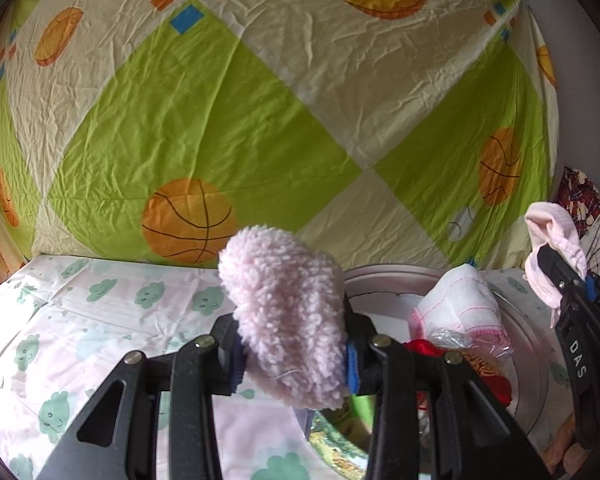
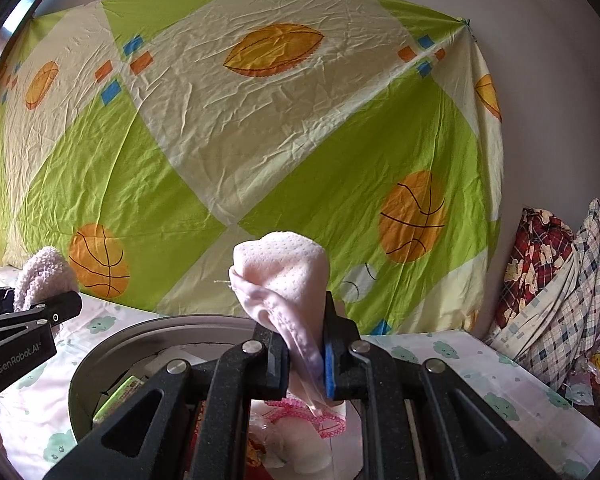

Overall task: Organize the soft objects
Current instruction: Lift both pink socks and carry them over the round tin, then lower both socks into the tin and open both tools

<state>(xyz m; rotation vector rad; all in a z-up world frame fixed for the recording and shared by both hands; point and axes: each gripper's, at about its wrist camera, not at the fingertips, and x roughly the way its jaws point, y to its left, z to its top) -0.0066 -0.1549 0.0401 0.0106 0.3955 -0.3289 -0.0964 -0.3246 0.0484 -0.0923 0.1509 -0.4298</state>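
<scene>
The left gripper is clamping a fluffy pink sock between its pads, the sock standing up above the jaws. The right gripper is pinching a thin pink sock, which is likewise rising above its closed jaws. Both are hovering over a grey basin that is sitting on a cloud-print bed sheet and holding a white cloth with pink stitching. A basketball-print sheet is hanging behind.

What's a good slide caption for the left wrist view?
Left tool shut on fluffy pink sock above a basin of soft items.
</scene>
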